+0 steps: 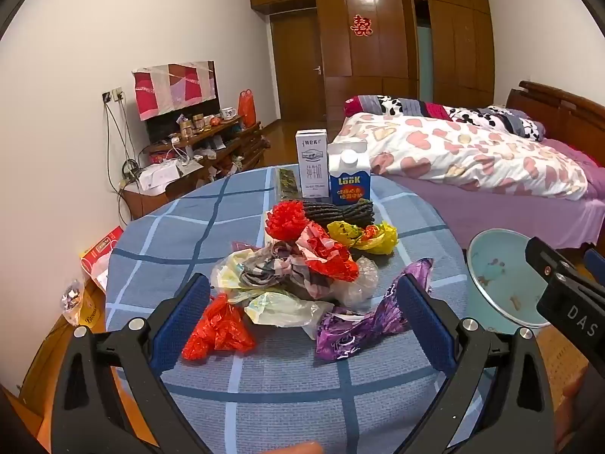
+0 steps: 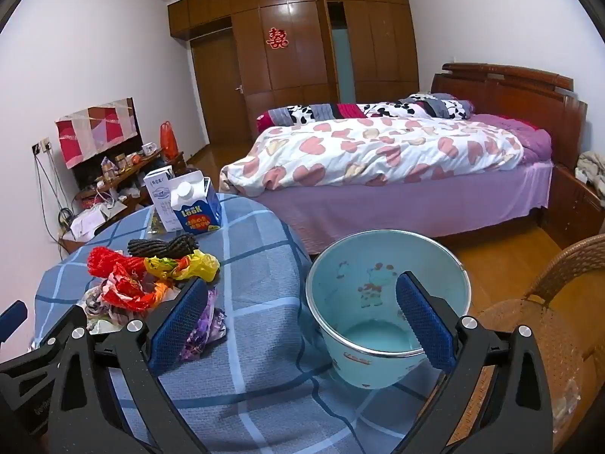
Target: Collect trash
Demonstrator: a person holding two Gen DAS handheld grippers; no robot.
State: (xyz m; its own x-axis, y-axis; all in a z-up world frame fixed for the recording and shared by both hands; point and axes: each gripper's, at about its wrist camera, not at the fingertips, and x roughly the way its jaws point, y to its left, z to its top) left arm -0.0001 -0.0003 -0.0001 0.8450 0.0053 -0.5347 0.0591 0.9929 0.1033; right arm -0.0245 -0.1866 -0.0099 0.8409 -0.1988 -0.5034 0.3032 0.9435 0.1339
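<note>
A pile of crumpled plastic bags and wrappers [image 1: 298, 268] lies on the round table with a blue checked cloth [image 1: 264, 370]. It holds a red bag [image 1: 217, 331], a purple wrapper [image 1: 363, 325], a yellow bag [image 1: 363, 236] and red wrappers [image 1: 329, 253]. My left gripper [image 1: 302, 302] is open and empty just in front of the pile. A light blue bucket [image 2: 389, 302] stands off the table's right edge, empty. My right gripper [image 2: 302, 314] is open and empty, over the table edge and the bucket's rim. The pile [image 2: 143, 280] lies to its left.
Two cartons [image 1: 332, 170] and a dark knitted bundle [image 1: 340, 212] stand at the table's far side. A bed [image 2: 397, 159] is beyond, a wicker chair [image 2: 548, 321] to the right, a cluttered TV stand [image 1: 196, 143] at the left wall.
</note>
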